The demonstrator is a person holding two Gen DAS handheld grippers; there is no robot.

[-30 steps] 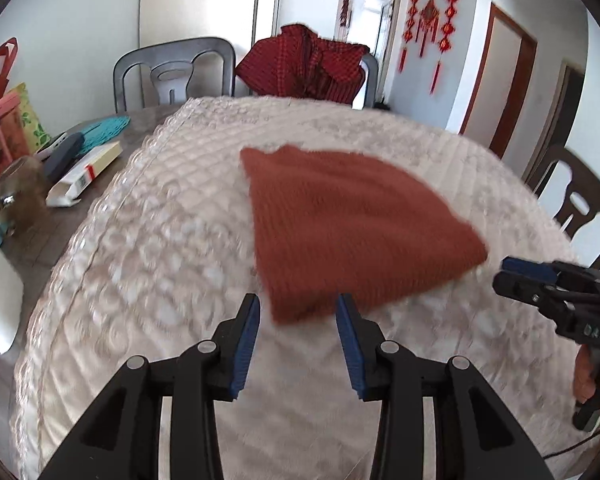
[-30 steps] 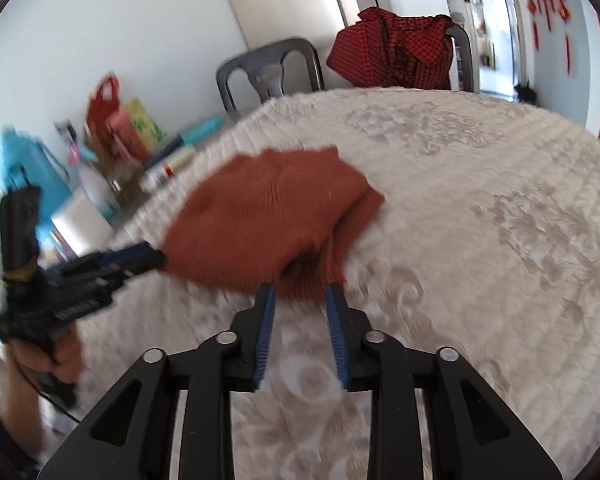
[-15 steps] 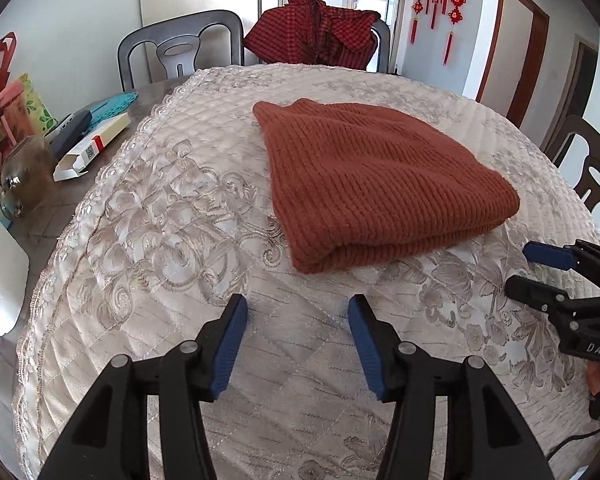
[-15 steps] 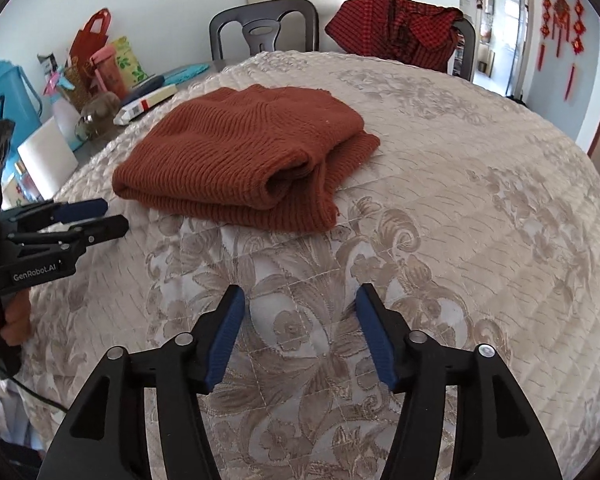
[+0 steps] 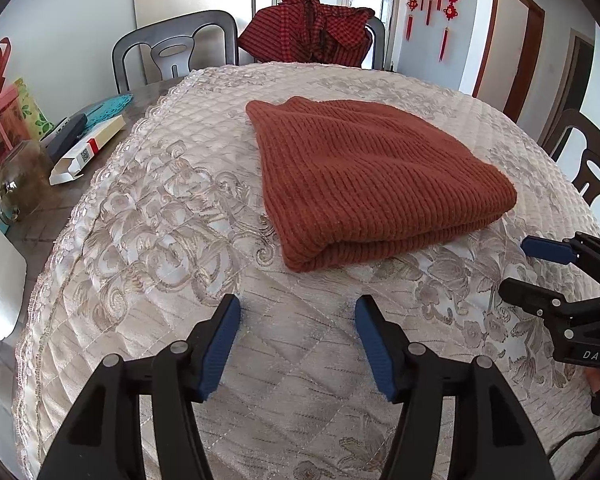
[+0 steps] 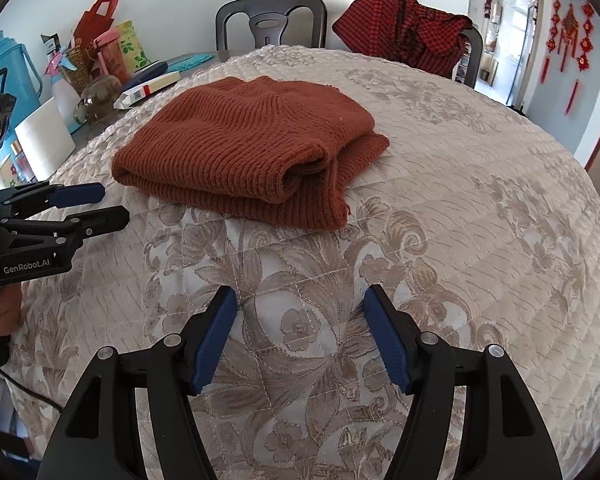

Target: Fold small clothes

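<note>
A rust-red knitted sweater (image 5: 364, 176) lies folded into a compact bundle on the quilted floral table cover (image 5: 148, 240); it also shows in the right wrist view (image 6: 252, 148), with its layered folded edges facing the camera. My left gripper (image 5: 298, 316) is open and empty, a short way in front of the bundle's near corner. My right gripper (image 6: 300, 304) is open and empty, a little back from the bundle's near edge. Each gripper shows in the other's view: the right gripper (image 5: 520, 268) at the right, the left gripper (image 6: 108, 202) at the left, both beside the sweater and apart from it.
A red checked garment (image 5: 316, 28) hangs over a chair at the far side. A grey chair (image 5: 176, 48) stands next to it. Boxes, a glass jar (image 5: 20, 184), bags and a blue jug (image 6: 8, 68) crowd the bare table strip at the left. Another chair (image 5: 588, 160) stands at the right.
Both grippers have let go of the sweater, opened wide and drawn back toward the near table edge. The sweater now lies still as a folded bundle.
</note>
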